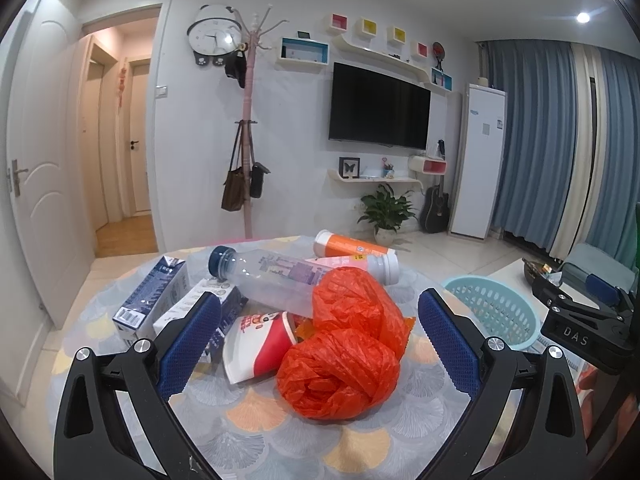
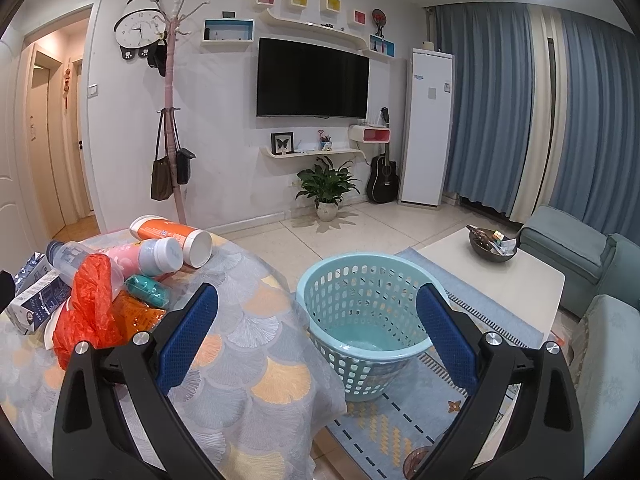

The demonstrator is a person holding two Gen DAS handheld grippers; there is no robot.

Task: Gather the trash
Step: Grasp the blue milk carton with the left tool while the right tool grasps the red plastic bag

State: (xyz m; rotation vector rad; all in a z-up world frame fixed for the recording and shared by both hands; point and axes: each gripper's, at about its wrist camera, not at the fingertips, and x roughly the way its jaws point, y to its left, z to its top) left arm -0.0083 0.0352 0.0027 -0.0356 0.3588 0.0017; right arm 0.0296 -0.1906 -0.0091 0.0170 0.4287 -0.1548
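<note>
A pile of trash lies on the table [image 1: 256, 432] with the scale-pattern cloth: a crumpled orange plastic bag [image 1: 344, 352], a clear bottle [image 1: 268, 276], a red and white paper cup [image 1: 260, 344], milk cartons [image 1: 152, 300] and an orange canister [image 1: 352, 246]. My left gripper [image 1: 320, 344] is open, its fingers on either side of the orange bag, above the table. My right gripper [image 2: 318, 332] is open and empty, held over the table edge, facing the light blue basket [image 2: 368, 320] on the floor. The pile also shows at the left of the right wrist view [image 2: 92, 304].
The basket [image 1: 496, 308] stands on a patterned rug [image 2: 400, 432] right of the table. A white coffee table [image 2: 500, 280] with a dark bowl [image 2: 492, 246] and teal sofas [image 2: 580, 252] lie further right. A coat rack, TV and plant stand by the far wall.
</note>
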